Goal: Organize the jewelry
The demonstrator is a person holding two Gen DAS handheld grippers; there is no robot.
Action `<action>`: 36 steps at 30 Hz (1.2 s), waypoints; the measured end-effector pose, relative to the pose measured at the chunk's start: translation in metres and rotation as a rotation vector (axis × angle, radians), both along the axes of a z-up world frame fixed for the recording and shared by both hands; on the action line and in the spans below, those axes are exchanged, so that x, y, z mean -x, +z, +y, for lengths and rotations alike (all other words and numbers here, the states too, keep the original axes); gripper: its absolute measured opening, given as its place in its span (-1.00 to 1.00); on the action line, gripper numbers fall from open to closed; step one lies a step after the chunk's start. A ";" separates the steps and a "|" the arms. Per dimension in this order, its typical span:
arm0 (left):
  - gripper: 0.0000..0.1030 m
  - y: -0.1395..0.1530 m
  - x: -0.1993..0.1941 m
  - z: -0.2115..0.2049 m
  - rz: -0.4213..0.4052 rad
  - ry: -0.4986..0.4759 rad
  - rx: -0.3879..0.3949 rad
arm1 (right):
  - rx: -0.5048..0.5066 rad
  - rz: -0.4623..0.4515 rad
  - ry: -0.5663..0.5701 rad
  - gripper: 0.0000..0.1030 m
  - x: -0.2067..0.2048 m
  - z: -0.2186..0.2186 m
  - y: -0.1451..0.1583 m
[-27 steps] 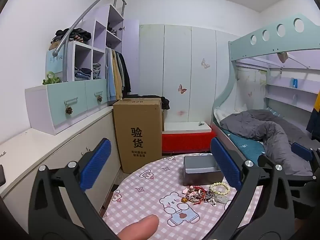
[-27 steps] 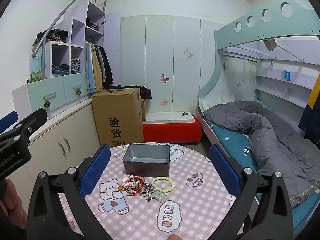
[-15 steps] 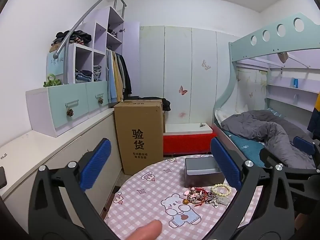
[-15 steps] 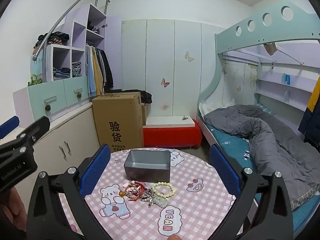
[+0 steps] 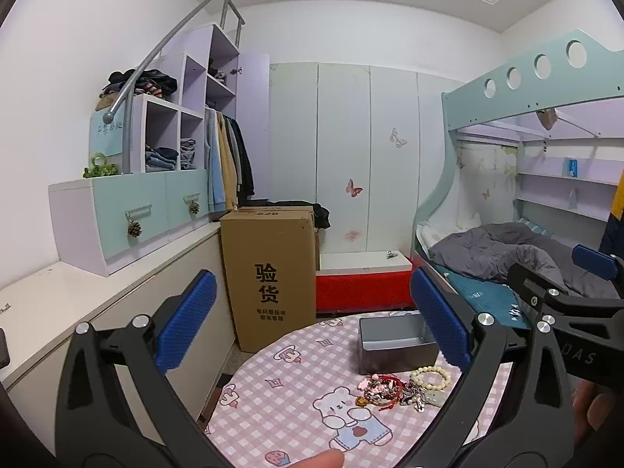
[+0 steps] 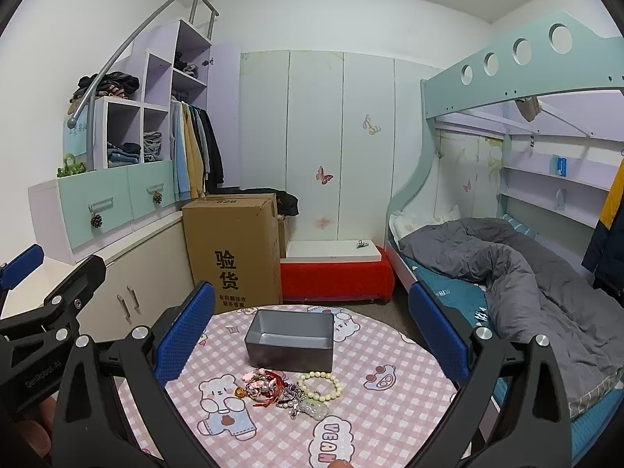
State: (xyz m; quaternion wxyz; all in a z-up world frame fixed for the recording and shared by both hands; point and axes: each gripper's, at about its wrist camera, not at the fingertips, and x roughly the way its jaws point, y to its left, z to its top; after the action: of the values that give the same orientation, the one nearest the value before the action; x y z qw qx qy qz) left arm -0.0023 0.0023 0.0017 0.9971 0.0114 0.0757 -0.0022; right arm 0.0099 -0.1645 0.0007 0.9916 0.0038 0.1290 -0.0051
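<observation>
A pile of jewelry (image 6: 273,388) lies on the round pink checked table (image 6: 390,355), with a cream bead bracelet (image 6: 320,386) and a pale pendant (image 6: 312,408) at its right. An open grey metal box (image 6: 290,338) stands just behind it. The pile (image 5: 384,388), bracelet (image 5: 431,376) and box (image 5: 394,345) also show in the left wrist view. My left gripper (image 5: 312,331) is open and empty, held above the table's left side. My right gripper (image 6: 312,331) is open and empty, above the near edge, facing the box.
A tall cardboard box (image 6: 234,249) stands on the floor behind the table, next to a red bench (image 6: 335,277). A low cabinet (image 5: 78,312) runs along the left. A bunk bed with a grey duvet (image 6: 526,273) is at the right.
Both grippers have risen and drawn back slightly, so the table and jewelry sit a little lower and smaller in view. Both stay open and empty.
</observation>
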 end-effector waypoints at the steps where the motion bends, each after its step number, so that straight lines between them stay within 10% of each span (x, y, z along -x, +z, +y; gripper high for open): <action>1: 0.89 0.000 -0.001 0.001 0.002 0.001 0.006 | -0.001 -0.001 0.001 0.85 0.000 0.000 0.000; 25: 0.89 -0.019 -0.028 0.010 0.054 0.029 0.024 | -0.003 0.022 0.012 0.85 -0.019 -0.005 -0.002; 36: 0.89 -0.090 -0.093 0.005 0.278 0.032 -0.020 | -0.033 0.188 0.024 0.85 -0.067 -0.036 -0.061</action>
State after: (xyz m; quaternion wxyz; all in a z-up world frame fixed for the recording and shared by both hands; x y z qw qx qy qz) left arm 0.0902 0.0076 -0.0883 0.9767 0.0197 0.2131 0.0130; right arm 0.0773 -0.2004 -0.0600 0.9749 0.0181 0.2218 0.0085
